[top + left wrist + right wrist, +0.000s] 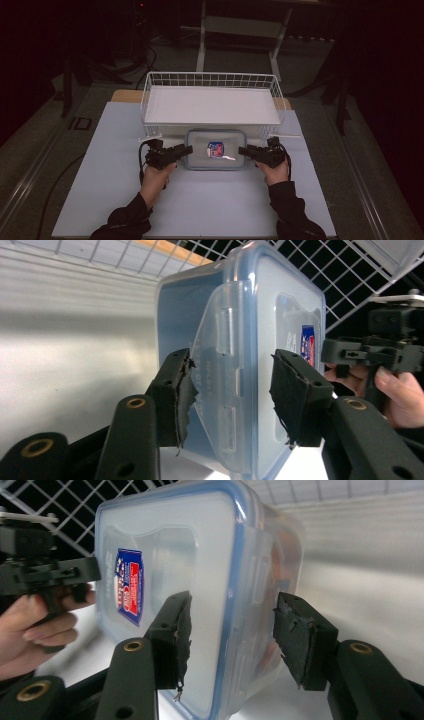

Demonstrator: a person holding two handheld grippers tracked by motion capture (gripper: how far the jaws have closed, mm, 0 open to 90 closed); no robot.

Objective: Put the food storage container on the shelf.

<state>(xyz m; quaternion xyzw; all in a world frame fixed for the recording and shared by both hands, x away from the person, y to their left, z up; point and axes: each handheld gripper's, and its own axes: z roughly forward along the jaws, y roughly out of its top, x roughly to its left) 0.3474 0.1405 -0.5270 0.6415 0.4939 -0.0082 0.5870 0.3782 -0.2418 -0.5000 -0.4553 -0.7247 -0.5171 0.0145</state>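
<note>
Two hand-held grippers, left (186, 149) and right (243, 150), jaws apart astride one lidded container (215, 149), one wire basket (210, 80) behind.

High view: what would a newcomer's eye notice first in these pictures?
A clear plastic food container with a blue-rimmed lid and a red and blue label lies on the pale table, just in front of a white wire basket. The left gripper and the right gripper flank its two short ends. In each gripper view, the black jaws straddle an end of the container, with gaps showing beside the pads.
</note>
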